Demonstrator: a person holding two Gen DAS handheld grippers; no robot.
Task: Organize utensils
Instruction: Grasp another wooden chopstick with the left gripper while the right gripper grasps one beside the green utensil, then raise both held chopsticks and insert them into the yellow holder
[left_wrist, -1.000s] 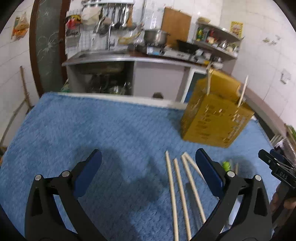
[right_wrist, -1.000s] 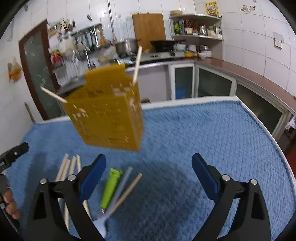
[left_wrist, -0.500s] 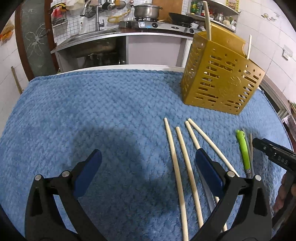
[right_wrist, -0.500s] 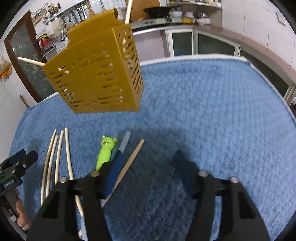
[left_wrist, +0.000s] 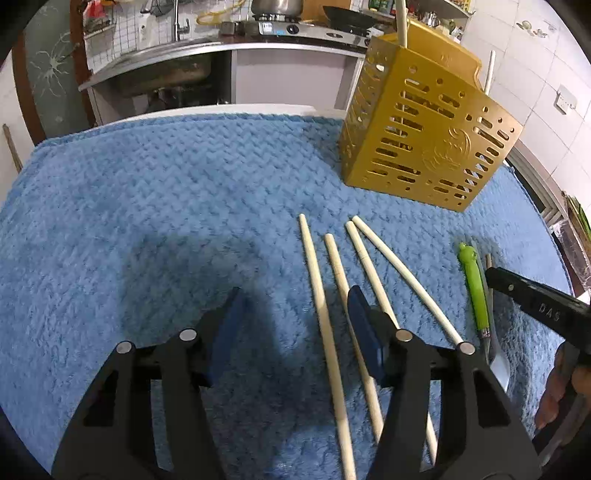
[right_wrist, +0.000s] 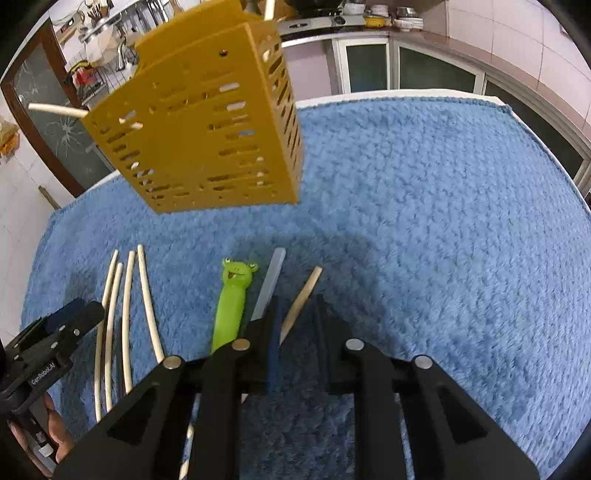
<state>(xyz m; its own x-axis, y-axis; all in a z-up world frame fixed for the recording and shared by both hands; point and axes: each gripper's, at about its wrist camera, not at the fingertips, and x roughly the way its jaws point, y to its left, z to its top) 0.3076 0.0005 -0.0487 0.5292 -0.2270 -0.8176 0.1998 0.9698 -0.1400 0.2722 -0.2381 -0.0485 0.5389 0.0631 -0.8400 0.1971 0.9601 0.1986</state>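
Now closing right gripper (right_wrist: 295, 325) on lone chopstick (right_wrist: 301, 301) for yellow holder (right_wrist: 199, 129); left gripper (left_wrist: 295, 314) half-closed around leftmost chopstick (left_wrist: 321, 306), not yet pinched.

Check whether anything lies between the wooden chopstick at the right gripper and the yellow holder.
Nothing visible does. The wooden chopstick lies between the right gripper's closing jaws, and only bare blue towel lies between it and the yellow holder. The green frog utensil lies alongside, off that path.

White tiled walls (left_wrist: 532, 48) enclose a kitchen. A steel sink counter (left_wrist: 192, 55) stands beyond the blue-covered table (left_wrist: 147, 192); a dark door (left_wrist: 48, 74) stands left of the counter.
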